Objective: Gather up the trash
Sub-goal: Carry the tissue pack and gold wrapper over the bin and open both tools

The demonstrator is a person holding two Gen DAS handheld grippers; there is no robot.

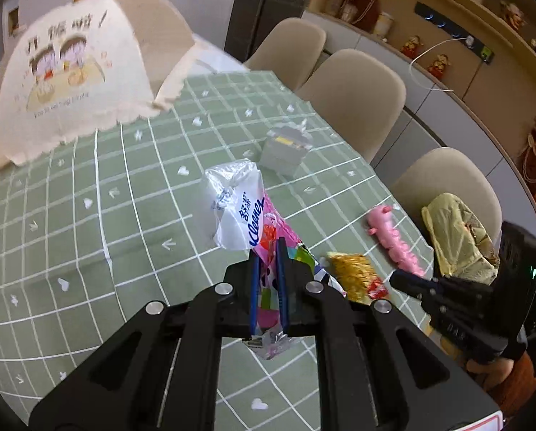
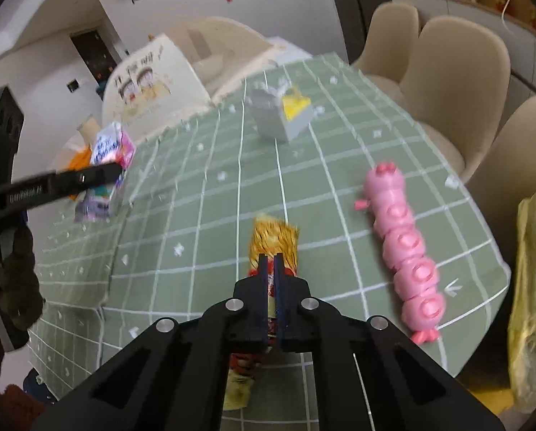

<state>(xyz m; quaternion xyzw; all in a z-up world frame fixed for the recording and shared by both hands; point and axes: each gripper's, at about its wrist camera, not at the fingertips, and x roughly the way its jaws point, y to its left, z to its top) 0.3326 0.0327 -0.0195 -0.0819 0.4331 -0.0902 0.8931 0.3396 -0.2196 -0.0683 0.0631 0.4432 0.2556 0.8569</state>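
My left gripper [image 1: 268, 251] is shut on a pink snack wrapper [image 1: 271, 287] with a white Kleenex tissue packet [image 1: 237, 204] bunched at its top, held above the green checked tablecloth [image 1: 88, 215]. It also shows in the right wrist view [image 2: 106, 174], holding the same bundle [image 2: 106, 165]. My right gripper [image 2: 272, 262] is shut on a gold and red snack wrapper [image 2: 275, 240]; this wrapper [image 1: 352, 274] and the right gripper [image 1: 397, 280] also show in the left wrist view. A yellow-green trash bag [image 1: 458, 237] hangs at the table's right edge [image 2: 534, 287].
A pink toy caterpillar [image 2: 404, 255] lies on the table to the right. A grey box with a yellow item [image 2: 282, 115] stands farther back. A white mesh food cover [image 1: 73, 82] sits at the far left. Beige chairs [image 1: 357, 97] line the right side.
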